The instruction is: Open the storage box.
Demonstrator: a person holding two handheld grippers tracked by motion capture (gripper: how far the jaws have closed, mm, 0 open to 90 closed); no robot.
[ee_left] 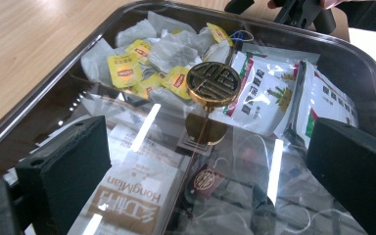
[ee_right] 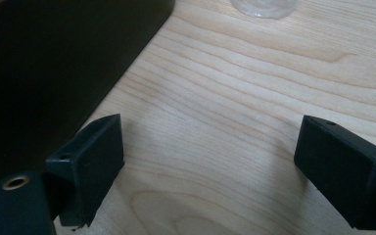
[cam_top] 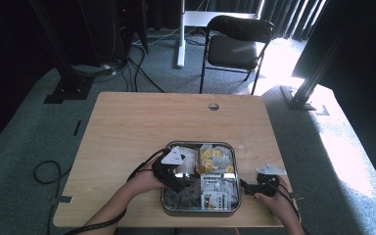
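I had the left gripper hovering over the tea box, jaws spread wide, nothing held. The box sat near the table's near edge, its clear glossy lid closed, the round embossed brass knob just ahead of my jaws. I judged the step to be reaching for that knob; next I needed to close squarely on its thin metal disc. The right gripper rested open on pale wood just right of the box's dark wall.

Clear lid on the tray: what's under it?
Under the clear lid: yellow-tagged tea bags, white-green sachets, a HongMian packet. Glare and the brass knob hide some of the contents.
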